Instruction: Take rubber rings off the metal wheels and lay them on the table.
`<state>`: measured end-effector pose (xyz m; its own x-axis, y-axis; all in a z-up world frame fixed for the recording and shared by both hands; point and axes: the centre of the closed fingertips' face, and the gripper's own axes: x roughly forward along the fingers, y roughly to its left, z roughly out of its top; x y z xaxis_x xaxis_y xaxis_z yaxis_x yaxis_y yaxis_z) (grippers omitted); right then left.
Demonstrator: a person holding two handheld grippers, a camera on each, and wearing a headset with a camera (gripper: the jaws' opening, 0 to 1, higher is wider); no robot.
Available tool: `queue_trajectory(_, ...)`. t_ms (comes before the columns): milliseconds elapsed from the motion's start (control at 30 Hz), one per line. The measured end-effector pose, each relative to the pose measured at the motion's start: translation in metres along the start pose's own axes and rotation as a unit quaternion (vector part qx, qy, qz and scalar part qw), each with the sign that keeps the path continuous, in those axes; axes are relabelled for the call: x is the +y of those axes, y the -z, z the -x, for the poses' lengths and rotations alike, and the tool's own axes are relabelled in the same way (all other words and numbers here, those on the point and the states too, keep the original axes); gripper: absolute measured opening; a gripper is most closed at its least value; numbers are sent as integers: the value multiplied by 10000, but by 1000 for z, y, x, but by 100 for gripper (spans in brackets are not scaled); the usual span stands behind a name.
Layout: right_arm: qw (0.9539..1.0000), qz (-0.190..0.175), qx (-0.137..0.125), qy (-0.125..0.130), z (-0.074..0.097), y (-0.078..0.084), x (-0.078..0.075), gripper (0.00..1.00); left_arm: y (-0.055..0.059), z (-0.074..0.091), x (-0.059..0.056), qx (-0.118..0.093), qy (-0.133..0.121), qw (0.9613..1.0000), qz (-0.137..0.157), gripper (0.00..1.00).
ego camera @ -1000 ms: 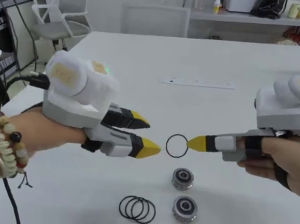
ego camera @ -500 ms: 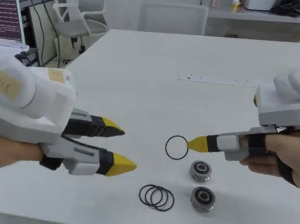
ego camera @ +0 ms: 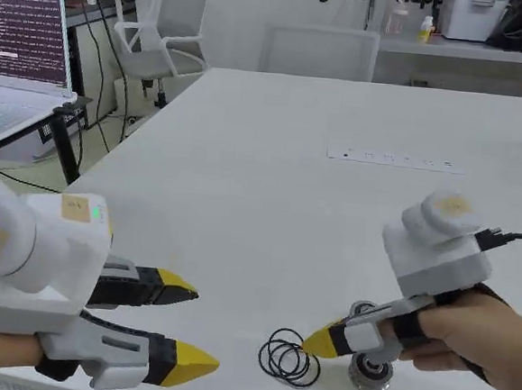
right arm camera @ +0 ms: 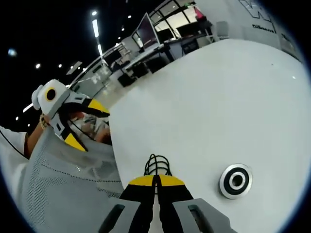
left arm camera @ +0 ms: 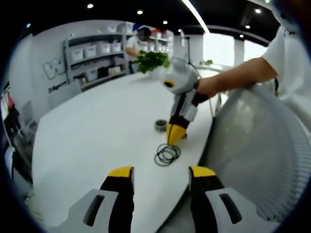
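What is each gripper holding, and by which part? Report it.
Left gripper: open, holding nothing. Right gripper: jaws shut, tips at the edge of the rubber rings; whether one is pinched cannot be told.

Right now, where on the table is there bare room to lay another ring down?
Bare table runs between the white strip and the rings, also left of the rings toward the left gripper. Crowded: rings, wheels and right gripper at the near edge.
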<state>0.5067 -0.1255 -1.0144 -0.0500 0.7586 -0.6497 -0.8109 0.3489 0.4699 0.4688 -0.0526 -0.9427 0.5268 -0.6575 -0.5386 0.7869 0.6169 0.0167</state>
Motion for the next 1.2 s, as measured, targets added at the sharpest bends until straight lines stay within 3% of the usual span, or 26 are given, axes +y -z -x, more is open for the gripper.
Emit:
queue_trajectory(233, 9981, 421, 278, 349, -8, 10, -9, 3, 7, 4, 5, -100, -129, 9995, 270, 45)
queue_trajectory(433, 9986, 407, 176, 288, -3, 5, -8, 10, 11, 6, 8, -179, -184, 9989, 396, 44)
queue_trajectory(600, 9974, 563, 106, 431, 12, 1, -11, 15, 9, 6, 11, -252, -223, 9983, 474, 45)
queue_trajectory(833, 9952, 832, 152, 491, 35, 7, -6, 26, 8, 5, 13, -300, -245, 9976, 566, 49)
queue_trajectory(1000, 9930, 1079, 250, 412, 50, 19, 5, 42, 6, 8, 15, -379, -261, 9963, 723, 53)
queue_trajectory(1100, 9883, 1395, 312, 525, 61, 28, 5, 47, 5, 9, 16, -387, -289, 9959, 762, 56)
queue_trajectory(1200, 9868, 1486, 324, 563, 70, 34, 6, 58, 7, 9, 16, -356, -287, 9959, 782, 59)
